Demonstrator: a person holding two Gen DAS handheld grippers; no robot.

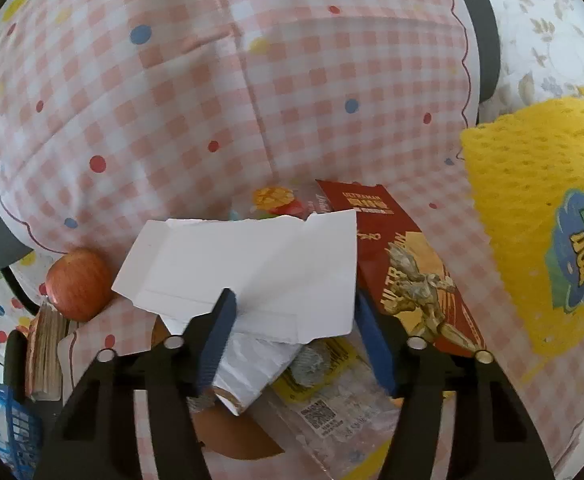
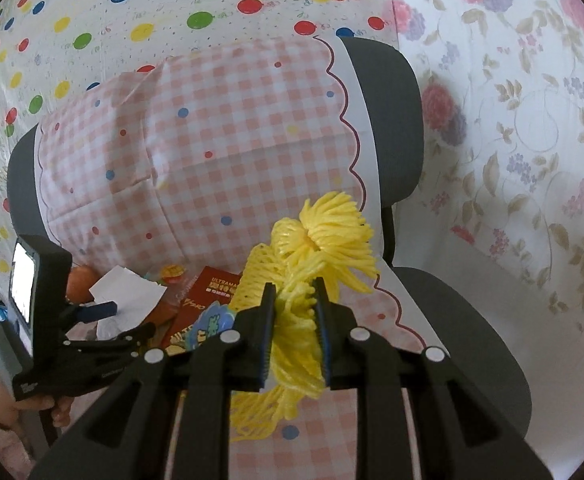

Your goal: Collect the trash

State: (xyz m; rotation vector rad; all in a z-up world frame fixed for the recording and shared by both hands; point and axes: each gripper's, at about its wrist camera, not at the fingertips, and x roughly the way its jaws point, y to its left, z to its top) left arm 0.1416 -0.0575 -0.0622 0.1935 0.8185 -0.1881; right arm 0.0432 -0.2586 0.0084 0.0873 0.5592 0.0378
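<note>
My left gripper (image 1: 292, 320) is open over a pile of trash on the chair seat. Its fingers straddle a torn white cardboard piece (image 1: 251, 264) and crumpled white paper (image 1: 251, 364). A red Ultraman box (image 1: 408, 264) lies right of it, a clear printed wrapper (image 1: 332, 412) beneath. My right gripper (image 2: 294, 312) is shut on the tasselled end of a yellow foam fruit net (image 2: 328, 240) with a blue-green sticker, held above the seat. The net also shows at the right of the left wrist view (image 1: 540, 208). The left gripper shows in the right wrist view (image 2: 91, 312).
A grey office chair (image 2: 392, 92) is draped with a pink checked cloth (image 1: 211, 80). An apple (image 1: 77, 284) sits at the seat's left beside a stack of books (image 1: 45, 352). A blue basket (image 1: 7, 420) stands lower left. Patterned sheets (image 2: 532, 120) hang behind.
</note>
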